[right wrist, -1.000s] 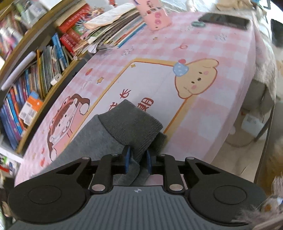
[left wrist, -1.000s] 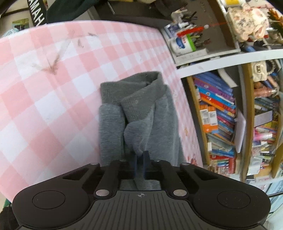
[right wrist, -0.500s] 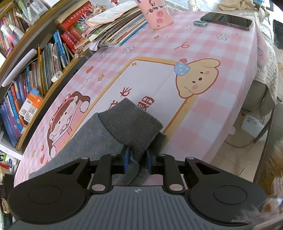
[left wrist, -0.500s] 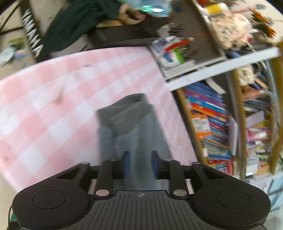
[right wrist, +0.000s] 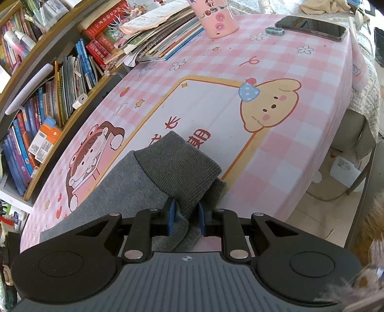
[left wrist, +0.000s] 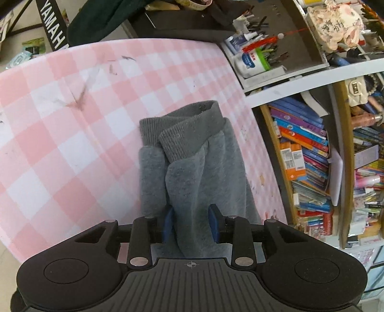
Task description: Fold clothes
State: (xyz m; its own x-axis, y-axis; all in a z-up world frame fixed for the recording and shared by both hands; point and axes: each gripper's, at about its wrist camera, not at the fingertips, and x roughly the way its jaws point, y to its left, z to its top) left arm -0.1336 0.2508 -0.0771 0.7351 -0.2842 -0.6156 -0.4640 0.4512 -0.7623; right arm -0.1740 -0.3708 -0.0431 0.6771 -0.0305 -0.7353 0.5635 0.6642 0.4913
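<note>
In the left wrist view, a grey garment (left wrist: 201,168) with ribbed cuffs is seen lying folded on the pink checked tablecloth (left wrist: 72,124), stretching ahead of the left gripper (left wrist: 190,223). Its jaws have just been closing slightly from a partly open stance, a fold of fabric lying between the blue pads (left wrist: 168,224); whether they press on it cannot be told. Packed bookshelves (left wrist: 309,156) are seen right of the fingers.

In the right wrist view, the grey garment (right wrist: 153,182) is pinched narrowly by the right gripper (right wrist: 186,217) at a ribbed cuff. Beyond the fingers, stacked books (right wrist: 165,40), a pink container (right wrist: 216,19) and a phone (right wrist: 312,27) are seen.
</note>
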